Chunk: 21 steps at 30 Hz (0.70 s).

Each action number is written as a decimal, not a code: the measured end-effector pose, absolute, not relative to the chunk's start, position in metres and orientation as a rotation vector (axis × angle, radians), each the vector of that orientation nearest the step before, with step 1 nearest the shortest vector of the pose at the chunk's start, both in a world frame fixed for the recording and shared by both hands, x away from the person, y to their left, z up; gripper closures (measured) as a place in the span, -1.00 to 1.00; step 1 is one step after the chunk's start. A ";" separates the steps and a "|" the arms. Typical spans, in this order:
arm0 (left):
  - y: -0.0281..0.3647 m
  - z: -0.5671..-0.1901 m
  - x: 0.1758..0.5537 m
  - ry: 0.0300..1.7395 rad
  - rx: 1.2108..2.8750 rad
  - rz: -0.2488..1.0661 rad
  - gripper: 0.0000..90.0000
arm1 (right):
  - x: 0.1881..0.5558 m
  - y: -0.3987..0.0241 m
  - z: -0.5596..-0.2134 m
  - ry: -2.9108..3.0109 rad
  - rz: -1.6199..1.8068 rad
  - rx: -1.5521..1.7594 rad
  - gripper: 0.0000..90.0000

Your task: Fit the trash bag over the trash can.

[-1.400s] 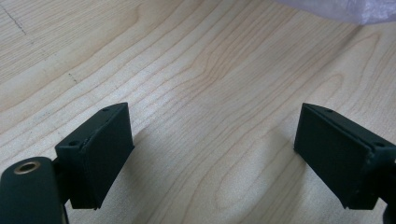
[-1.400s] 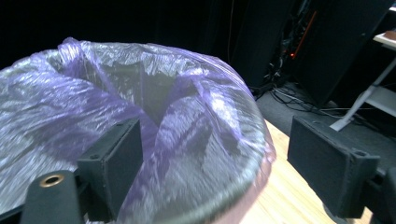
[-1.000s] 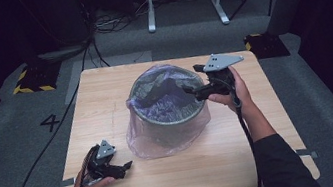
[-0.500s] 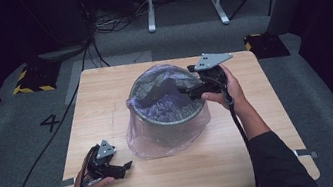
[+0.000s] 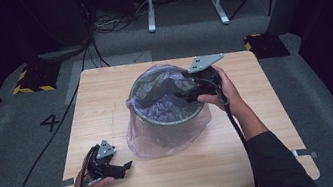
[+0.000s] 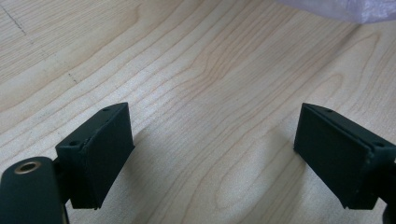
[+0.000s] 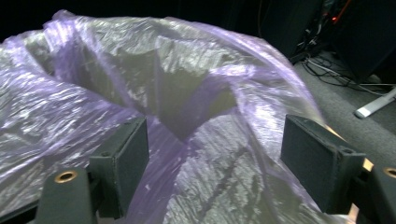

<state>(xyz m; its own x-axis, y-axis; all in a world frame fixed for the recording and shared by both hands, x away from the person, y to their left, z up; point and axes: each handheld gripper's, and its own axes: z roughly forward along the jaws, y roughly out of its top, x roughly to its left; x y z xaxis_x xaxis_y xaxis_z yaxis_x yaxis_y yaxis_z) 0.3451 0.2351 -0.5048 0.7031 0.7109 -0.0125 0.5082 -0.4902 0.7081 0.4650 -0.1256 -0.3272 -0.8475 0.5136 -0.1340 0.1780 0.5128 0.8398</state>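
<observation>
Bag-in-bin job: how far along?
Done: purple bag is in the bin, its edge draped down the near side. In hand: right gripper over the rim, jaws just closing around bag film, not pinching yet. Left gripper idle, open on the table. Left: seating the rest.

Purple plastic bag (image 5: 167, 124) veils the grey bin (image 5: 171, 118); bin's base & inner floor hidden under crumpled film. Right gripper (image 5: 182, 91) tips lost against dark bag folds in high view; whether pads touch plastic can't be told. In right gripper view, bag (image 7: 187, 140) cut off at left & bottom edges, far rim blurred. Left gripper view: bag corner (image 6: 345, 7) clipped by top edge. Person's arms cut off at bottom of high view.
</observation>
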 end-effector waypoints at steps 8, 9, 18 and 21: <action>0.235 -0.505 0.345 0.925 2.199 0.368 -0.75 | 0.463 -0.115 -0.329 2.465 1.210 0.530 -0.51; 0.235 -0.505 0.345 0.925 2.199 0.368 -0.75 | 0.464 -0.114 -0.330 2.478 1.206 0.534 -0.51; 0.235 -0.505 0.345 0.925 2.199 0.369 -0.75 | 0.468 -0.105 -0.332 2.532 1.104 0.526 -0.52; 0.235 -0.505 0.345 0.926 2.201 0.369 -0.75 | 0.467 -0.101 -0.333 2.560 1.040 0.478 -0.51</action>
